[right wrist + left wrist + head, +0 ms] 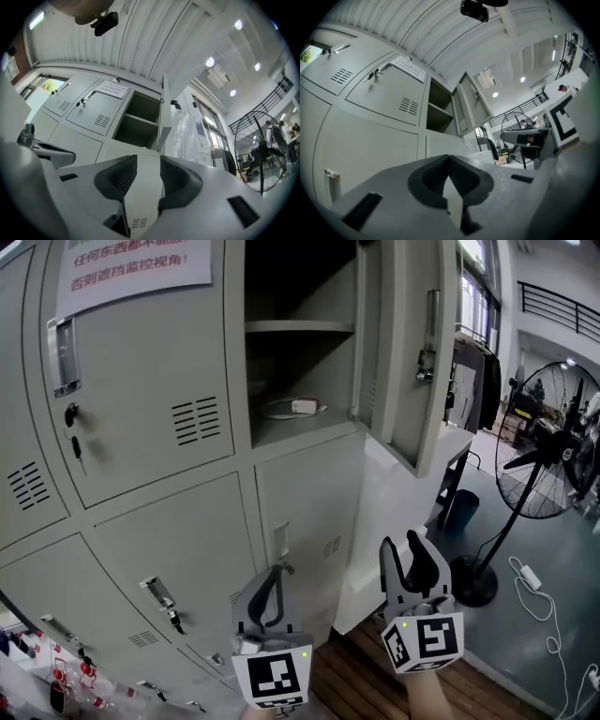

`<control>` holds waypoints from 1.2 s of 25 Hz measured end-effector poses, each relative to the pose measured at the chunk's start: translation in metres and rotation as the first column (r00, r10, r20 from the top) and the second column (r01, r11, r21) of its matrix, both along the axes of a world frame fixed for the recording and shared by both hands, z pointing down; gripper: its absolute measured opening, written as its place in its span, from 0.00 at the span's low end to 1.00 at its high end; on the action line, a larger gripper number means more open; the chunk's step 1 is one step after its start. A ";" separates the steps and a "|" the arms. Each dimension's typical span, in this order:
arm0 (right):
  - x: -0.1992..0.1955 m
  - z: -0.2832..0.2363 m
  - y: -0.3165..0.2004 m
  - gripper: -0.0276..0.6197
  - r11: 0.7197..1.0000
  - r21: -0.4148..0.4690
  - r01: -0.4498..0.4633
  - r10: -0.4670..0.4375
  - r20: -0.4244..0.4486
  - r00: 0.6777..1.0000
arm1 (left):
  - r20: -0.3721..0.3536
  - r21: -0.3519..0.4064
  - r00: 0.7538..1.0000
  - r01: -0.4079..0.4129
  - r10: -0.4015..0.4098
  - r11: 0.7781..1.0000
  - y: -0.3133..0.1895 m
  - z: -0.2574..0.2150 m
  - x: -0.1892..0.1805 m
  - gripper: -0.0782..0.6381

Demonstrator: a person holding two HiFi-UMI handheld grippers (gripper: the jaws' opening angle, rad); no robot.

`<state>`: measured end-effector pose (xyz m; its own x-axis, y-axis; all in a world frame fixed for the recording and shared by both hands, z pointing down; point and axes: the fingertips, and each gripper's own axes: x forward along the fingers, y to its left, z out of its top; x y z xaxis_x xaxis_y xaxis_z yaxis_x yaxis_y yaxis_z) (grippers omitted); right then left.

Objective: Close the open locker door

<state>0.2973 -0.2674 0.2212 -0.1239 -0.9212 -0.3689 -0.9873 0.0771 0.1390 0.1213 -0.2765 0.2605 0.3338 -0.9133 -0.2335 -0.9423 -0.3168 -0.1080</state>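
Low and closest in the head view, above their marker cubes, the left gripper (277, 570) has its jaws pressed together on nothing, and the right gripper (402, 547) has its jaws partly apart and empty. Well above both, the locker door (412, 352) stands swung out to the right of its compartment (300, 296), where a white device (302, 407) lies on the floor. The left gripper view shows the pads meeting at their tips, with the door (468, 105) far beyond. The right gripper view shows a clear gap between the pads, with the door (164, 112) nearly edge-on above. Likely hazards: a push near the hinge would move the door little, and a hard shove could make it rebound ajar.
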 end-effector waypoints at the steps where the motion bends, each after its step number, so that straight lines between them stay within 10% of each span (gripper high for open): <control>1: 0.006 -0.006 0.000 0.27 1.000 0.011 -0.008 0.008 0.003 1.000 | -0.001 0.000 1.000 -0.009 0.009 1.000 -0.002 -0.002 0.006 0.11; 30: 0.007 -0.085 -0.033 0.20 0.986 0.153 -0.066 0.067 -0.004 0.998 | 0.018 0.024 0.985 -0.171 0.170 0.985 -0.050 -0.019 0.034 0.11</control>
